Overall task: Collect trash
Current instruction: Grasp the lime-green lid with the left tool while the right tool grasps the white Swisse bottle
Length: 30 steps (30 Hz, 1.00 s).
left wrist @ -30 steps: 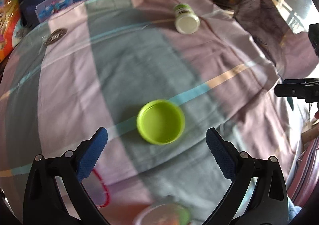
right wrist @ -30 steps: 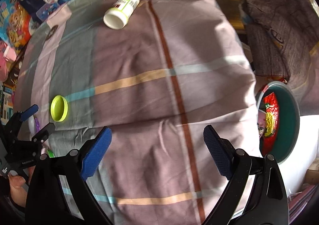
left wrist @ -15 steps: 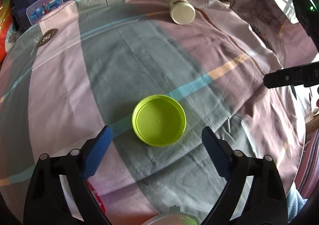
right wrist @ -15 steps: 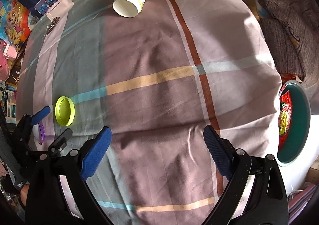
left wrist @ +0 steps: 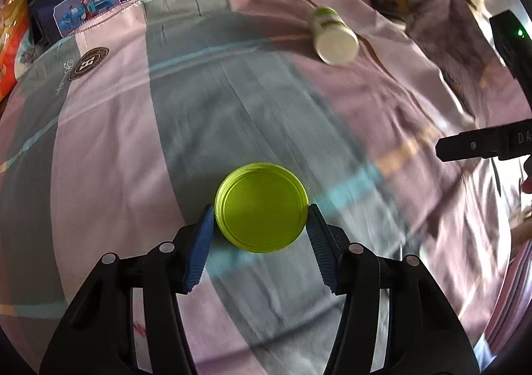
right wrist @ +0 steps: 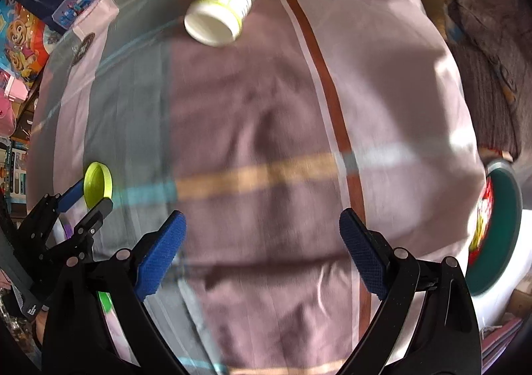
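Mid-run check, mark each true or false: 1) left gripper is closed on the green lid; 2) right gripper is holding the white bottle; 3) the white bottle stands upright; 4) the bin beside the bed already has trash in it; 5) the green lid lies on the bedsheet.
1) True. The left gripper has both pads against the rim of the green lid.
2) False. The right gripper is open and empty; the white bottle lies far ahead of it.
3) False. It lies on its side.
4) True. The green bin holds red wrappers.
5) True, as far as visible: it sits on the striped bedsheet.
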Each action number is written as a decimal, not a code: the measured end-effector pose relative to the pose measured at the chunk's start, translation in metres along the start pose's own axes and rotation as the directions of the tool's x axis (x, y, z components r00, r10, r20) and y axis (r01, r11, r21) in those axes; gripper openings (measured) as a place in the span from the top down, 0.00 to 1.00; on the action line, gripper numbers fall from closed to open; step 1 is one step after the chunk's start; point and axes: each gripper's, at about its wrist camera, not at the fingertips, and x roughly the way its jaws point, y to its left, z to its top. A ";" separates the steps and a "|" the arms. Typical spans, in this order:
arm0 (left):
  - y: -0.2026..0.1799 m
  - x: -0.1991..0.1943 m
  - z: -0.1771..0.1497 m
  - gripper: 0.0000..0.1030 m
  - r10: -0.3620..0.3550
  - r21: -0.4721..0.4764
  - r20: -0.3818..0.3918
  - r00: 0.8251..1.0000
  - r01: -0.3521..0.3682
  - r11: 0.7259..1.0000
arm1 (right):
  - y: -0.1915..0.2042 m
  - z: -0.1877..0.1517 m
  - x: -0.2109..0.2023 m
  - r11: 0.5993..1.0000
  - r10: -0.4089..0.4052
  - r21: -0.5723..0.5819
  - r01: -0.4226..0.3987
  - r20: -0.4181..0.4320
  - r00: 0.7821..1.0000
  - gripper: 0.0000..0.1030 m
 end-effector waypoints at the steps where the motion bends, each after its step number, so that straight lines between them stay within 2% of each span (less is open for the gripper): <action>1: 0.003 0.001 0.006 0.45 -0.001 -0.009 0.004 1.000 0.001 1.000 | 0.000 0.008 0.000 1.000 -0.002 0.001 0.002 0.007 1.000 0.13; 10: 0.019 0.017 0.068 0.45 -0.023 -0.061 0.034 0.999 0.025 0.998 | 0.006 0.094 0.009 0.999 0.029 0.022 -0.031 0.056 0.998 0.13; 16: 0.019 0.030 0.091 0.45 -0.024 -0.057 0.042 0.999 0.027 0.998 | 0.018 0.139 0.031 0.995 0.092 0.044 -0.094 0.050 0.995 0.14; 17: 0.019 0.031 0.092 0.45 -0.025 -0.057 0.042 0.999 0.027 0.998 | 0.020 0.142 0.035 0.995 0.093 0.041 -0.095 0.047 0.995 0.15; 20: 0.020 0.036 0.096 0.45 -0.028 -0.058 0.039 0.999 0.030 0.998 | 0.024 0.149 0.048 0.994 0.096 0.039 -0.098 0.033 0.995 0.26; 22: 0.020 0.039 0.097 0.45 -0.021 -0.053 0.035 0.999 0.023 0.998 | 0.024 0.152 0.056 0.994 0.099 0.040 -0.100 0.017 0.995 0.37; 23: 0.021 0.040 0.097 0.45 -0.021 -0.053 0.033 0.999 0.023 0.998 | 0.024 0.152 0.061 0.994 0.096 0.043 -0.096 0.009 0.995 0.38; 25: 0.022 0.041 0.097 0.45 -0.021 -0.058 0.030 0.999 0.023 0.998 | 0.025 0.152 0.062 0.995 0.086 0.036 -0.088 0.034 0.996 0.45; 30: 0.022 0.041 0.094 0.45 -0.023 -0.070 0.026 0.999 0.024 0.997 | 0.025 0.140 0.053 0.995 0.093 0.015 -0.094 0.058 0.994 0.46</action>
